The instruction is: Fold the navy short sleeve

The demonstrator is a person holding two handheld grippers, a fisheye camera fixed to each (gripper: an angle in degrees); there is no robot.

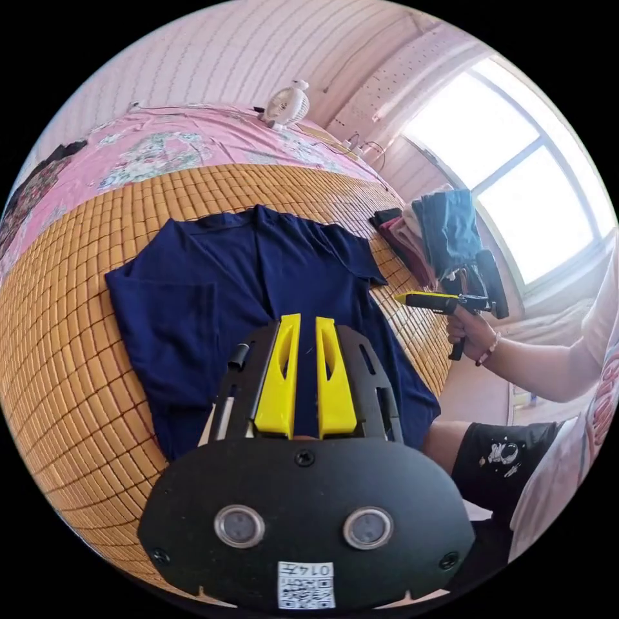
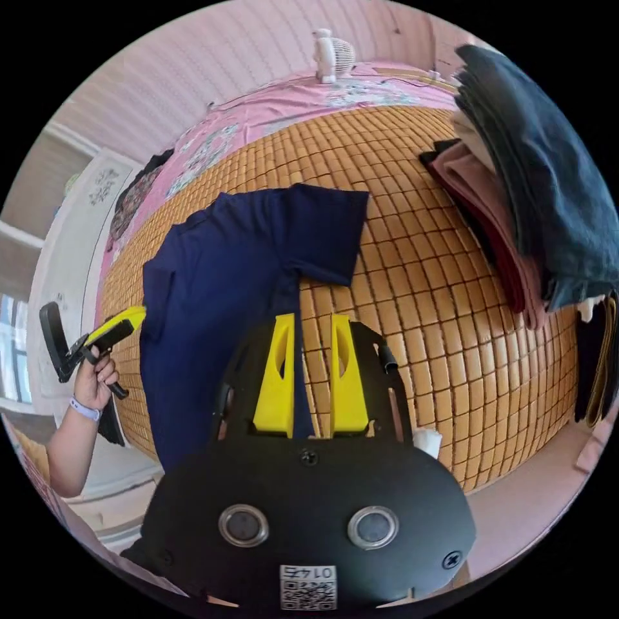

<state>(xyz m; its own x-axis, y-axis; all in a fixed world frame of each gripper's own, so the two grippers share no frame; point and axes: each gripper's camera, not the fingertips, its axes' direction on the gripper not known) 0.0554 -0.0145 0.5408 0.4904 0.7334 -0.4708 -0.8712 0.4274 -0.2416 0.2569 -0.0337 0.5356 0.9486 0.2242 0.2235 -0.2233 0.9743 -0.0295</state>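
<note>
The navy short sleeve shirt (image 1: 258,290) lies flat on a bamboo mat (image 1: 71,361), collar away from me, and its left side looks folded inward. My left gripper (image 1: 307,322) hovers over the shirt's lower middle, its yellow jaws a narrow gap apart with nothing between them. In the same view my right gripper (image 1: 403,298) is held in a hand beside the shirt's right sleeve. In the right gripper view the right gripper (image 2: 313,319) stands open over the mat (image 2: 412,284) at the shirt's (image 2: 219,284) right edge, below the spread sleeve. My left gripper (image 2: 137,314) shows at the shirt's far side.
A stack of folded clothes (image 1: 438,238) (image 2: 516,193) sits on the mat to the right of the shirt. A white fan (image 1: 287,106) stands on the pink floral sheet (image 1: 161,142) beyond. A dark garment (image 2: 135,193) lies at the far left. The person's knee (image 1: 490,451) is at the bed's edge.
</note>
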